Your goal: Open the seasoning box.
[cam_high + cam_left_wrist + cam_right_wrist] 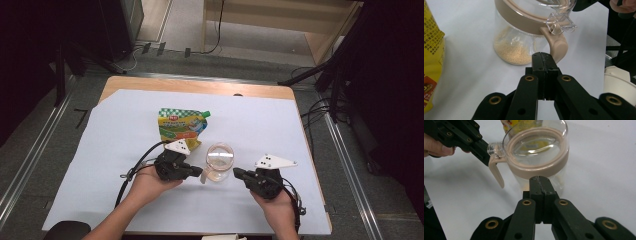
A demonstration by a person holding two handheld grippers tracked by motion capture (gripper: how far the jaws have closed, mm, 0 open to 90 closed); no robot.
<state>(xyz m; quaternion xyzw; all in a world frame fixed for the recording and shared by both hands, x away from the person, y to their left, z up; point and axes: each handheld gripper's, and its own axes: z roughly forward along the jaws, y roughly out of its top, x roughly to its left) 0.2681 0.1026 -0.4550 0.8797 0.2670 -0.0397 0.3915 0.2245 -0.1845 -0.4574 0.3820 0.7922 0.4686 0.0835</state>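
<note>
L gripper (543,58) closed by clear glass jar (524,37).

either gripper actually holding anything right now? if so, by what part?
Nothing held. Left gripper is shut at the jar's beige handle with nothing between its jaws; right gripper is shut beside the jar.

High view overhead facing forward, tool views close, opposite sides, sharing jar (219,161)

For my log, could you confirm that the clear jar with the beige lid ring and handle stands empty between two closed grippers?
Not quite: the jar is not empty. The left gripper view shows a low layer of pale beige granules on its bottom. The rest holds: it stands between the closed left gripper and right gripper.
</note>
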